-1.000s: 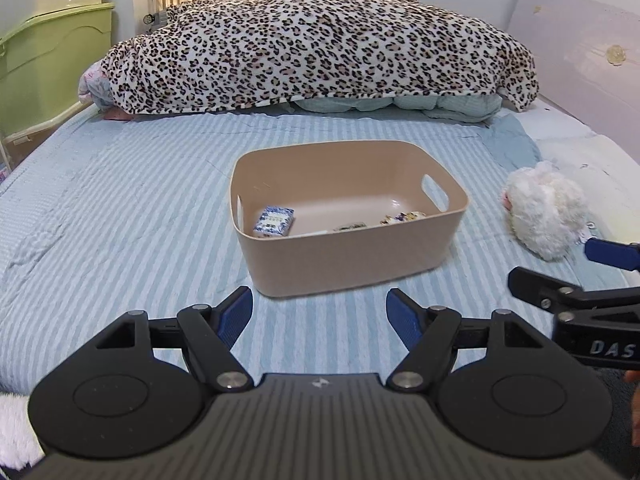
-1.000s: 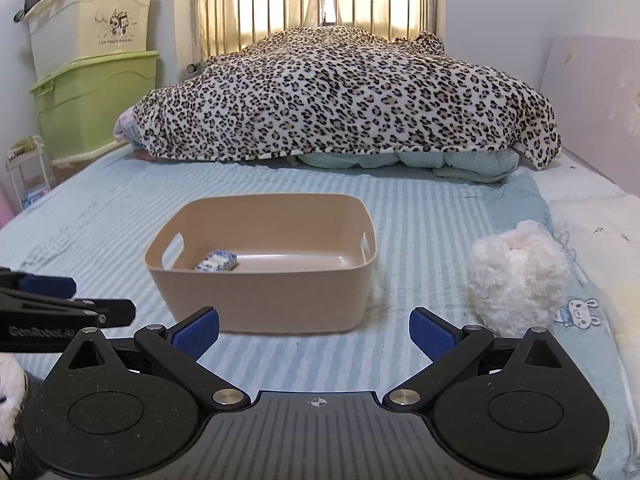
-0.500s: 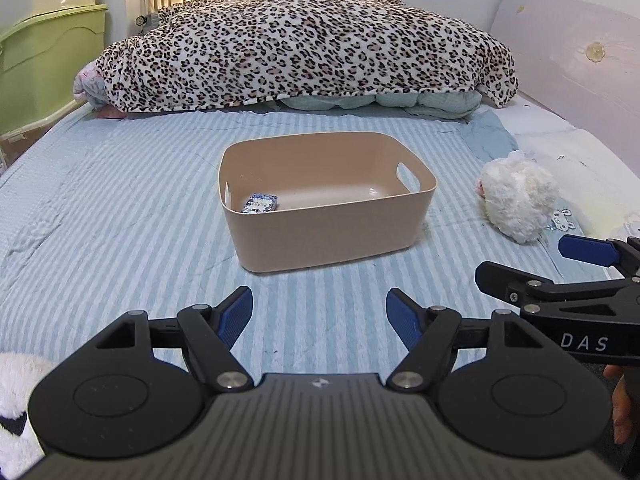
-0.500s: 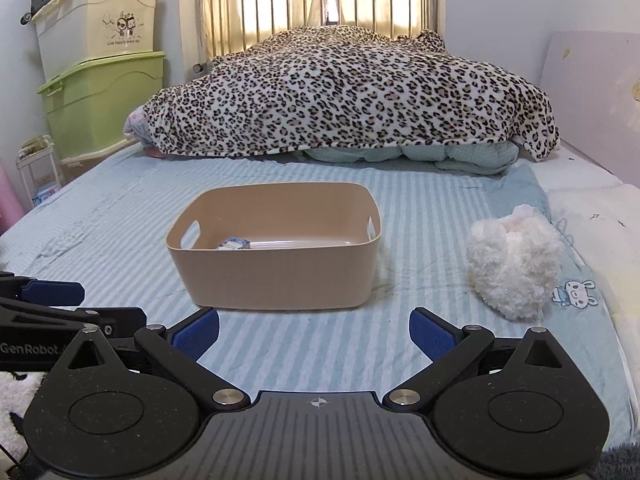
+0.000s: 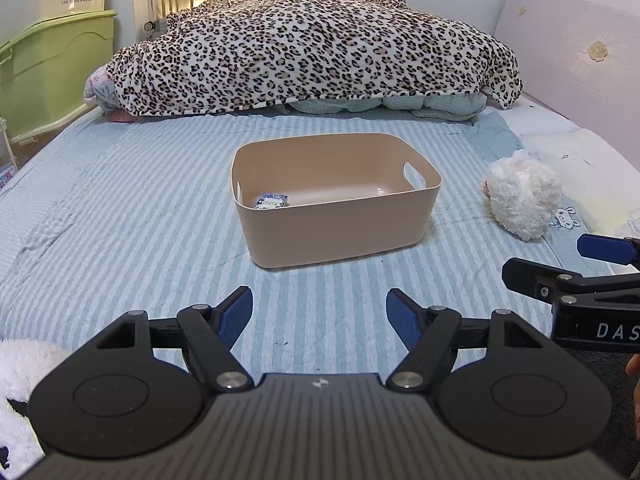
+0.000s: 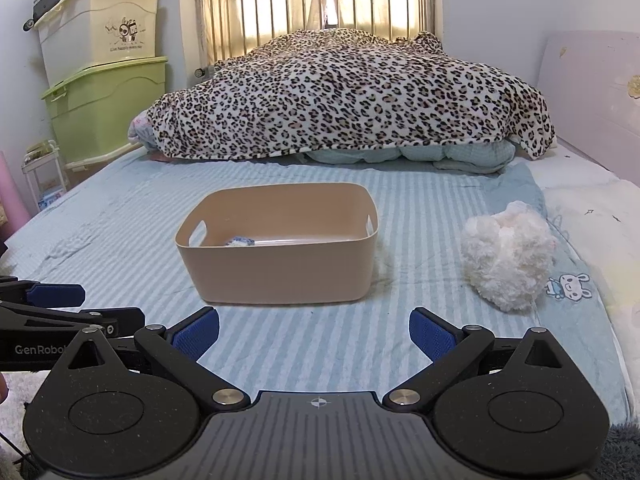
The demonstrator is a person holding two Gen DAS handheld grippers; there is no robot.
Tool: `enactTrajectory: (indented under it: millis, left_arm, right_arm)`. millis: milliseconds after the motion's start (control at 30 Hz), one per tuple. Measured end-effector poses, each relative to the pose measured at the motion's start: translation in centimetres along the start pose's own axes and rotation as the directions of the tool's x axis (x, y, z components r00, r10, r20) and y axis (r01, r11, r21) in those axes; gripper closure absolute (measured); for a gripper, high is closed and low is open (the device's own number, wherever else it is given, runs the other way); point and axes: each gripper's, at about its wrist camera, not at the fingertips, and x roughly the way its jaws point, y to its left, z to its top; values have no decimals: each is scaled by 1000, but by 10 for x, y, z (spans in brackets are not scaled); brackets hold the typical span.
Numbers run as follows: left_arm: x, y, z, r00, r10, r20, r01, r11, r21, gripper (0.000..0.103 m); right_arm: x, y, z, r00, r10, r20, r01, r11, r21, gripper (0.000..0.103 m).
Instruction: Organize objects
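Observation:
A tan plastic bin point(image 5: 344, 236) point(image 6: 280, 272) stands on the striped blue bedsheet, with a small blue-and-white packet point(image 5: 272, 201) point(image 6: 239, 241) inside at its left. A white fluffy plush toy point(image 5: 522, 198) point(image 6: 506, 254) lies on the sheet right of the bin. My left gripper point(image 5: 319, 318) is open and empty, well short of the bin. My right gripper point(image 6: 314, 334) is open and empty, also short of the bin; it shows side-on in the left wrist view point(image 5: 560, 268). The left gripper shows side-on in the right wrist view point(image 6: 68, 308).
A leopard-print blanket point(image 5: 312, 48) point(image 6: 352, 96) is heaped across the far bed. Green and cream storage boxes point(image 6: 104, 92) stand at the left. A lilac headboard point(image 5: 572, 60) runs along the right. Another white plush point(image 5: 20, 384) lies at my lower left.
Both grippers have drawn back from the bin, which now looks smaller and farther. Fewer items inside the bin show past its near wall. Both grippers stay open.

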Motion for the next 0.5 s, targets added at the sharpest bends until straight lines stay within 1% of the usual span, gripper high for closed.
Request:
enactTrajectory:
  millis: [167,333,500]
  left_arm:
    - [-4,1,-1,1000,8,5,-8,1000,2,28]
    - [-6,1,-2,1000,-12,-3,12,1000,-3,28]
    - [-7,2,0,1000,-15,1,15,1000,-4,28]
  right_arm:
    - [-2,0,-1,1000,9,-3,-9,1000,1,0]
    - [-3,-1,-2,1000,-2,-3,2,1000,-4,0]
    - [-4,-3,-1,1000,-2,1,2,1000,-1,0]
